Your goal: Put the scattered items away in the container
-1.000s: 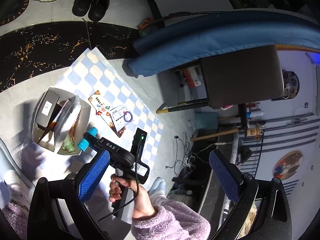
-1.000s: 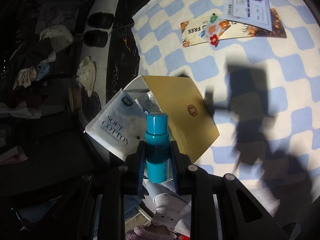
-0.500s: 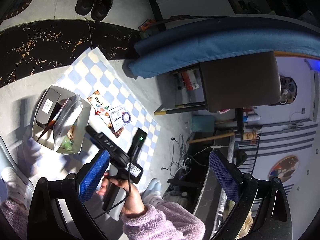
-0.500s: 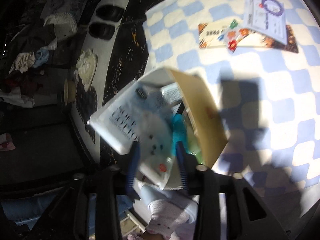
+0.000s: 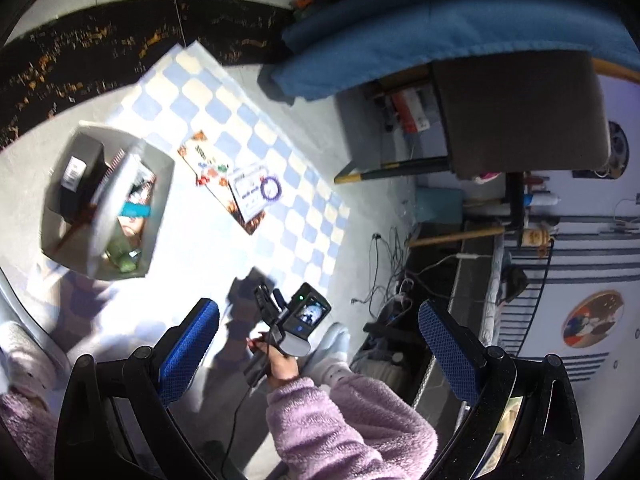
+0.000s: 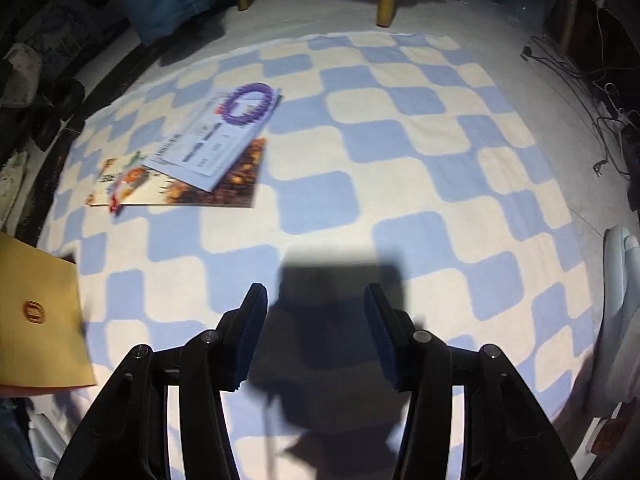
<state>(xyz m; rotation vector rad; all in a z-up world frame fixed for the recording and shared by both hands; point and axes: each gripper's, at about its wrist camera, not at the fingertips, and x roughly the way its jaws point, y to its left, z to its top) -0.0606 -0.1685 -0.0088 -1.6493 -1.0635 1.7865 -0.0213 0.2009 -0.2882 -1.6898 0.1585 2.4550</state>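
My right gripper (image 6: 315, 334) has its jaws released and empty above the checkered blanket (image 6: 400, 184); my left gripper (image 5: 316, 350) likewise has its jaws spread with nothing between them. Farther out, the card with the purple bracelet (image 6: 248, 105) lies on the booklet (image 6: 224, 188), and the teal bottle (image 5: 137, 210) rests inside the box (image 5: 160, 196).

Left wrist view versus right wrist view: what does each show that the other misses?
Only the left wrist view shows inside the box, where the teal bottle lies among other items, plus the person's hand holding the right gripper. Only the right wrist view shows that gripper's fingers apart and empty. Both show the checkered mat, the purple bracelet card and the box.
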